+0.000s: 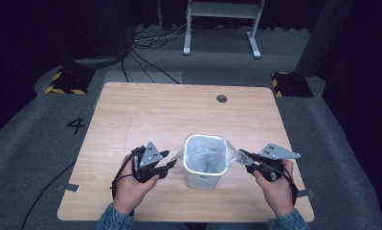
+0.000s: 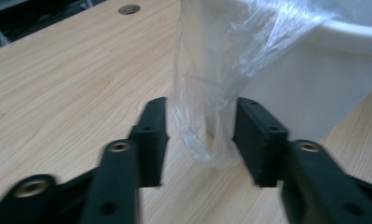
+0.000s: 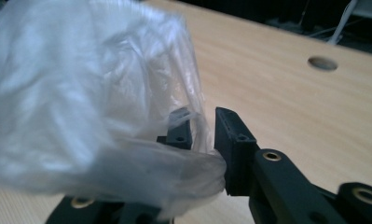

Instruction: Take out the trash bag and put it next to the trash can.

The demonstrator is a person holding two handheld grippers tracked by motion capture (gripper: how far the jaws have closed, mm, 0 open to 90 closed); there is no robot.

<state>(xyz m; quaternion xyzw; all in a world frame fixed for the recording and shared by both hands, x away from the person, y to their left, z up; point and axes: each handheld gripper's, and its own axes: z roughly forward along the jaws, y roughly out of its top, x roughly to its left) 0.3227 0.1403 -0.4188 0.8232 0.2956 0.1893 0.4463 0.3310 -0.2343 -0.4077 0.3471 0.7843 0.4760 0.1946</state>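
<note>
Bin (image 1: 205,167) w/ clear bag liner (image 1: 207,154) sits near-centre on table (image 1: 145,110), toward my edge. L gripper (image 1: 168,160) at bin's 9 o'clock, just beside it; I read jaws apart, a loose fold of the liner (image 2: 207,102) hanging between them, pads not pressing it. R gripper (image 1: 242,155) at bin's 3 o'clock; jaws nearly together w/ bag film (image 3: 95,126) draped over and between them. Looks pinched, gap too narrow to be sure of more. Cable hole (image 1: 221,98) at table's 12 o'clock.
</note>
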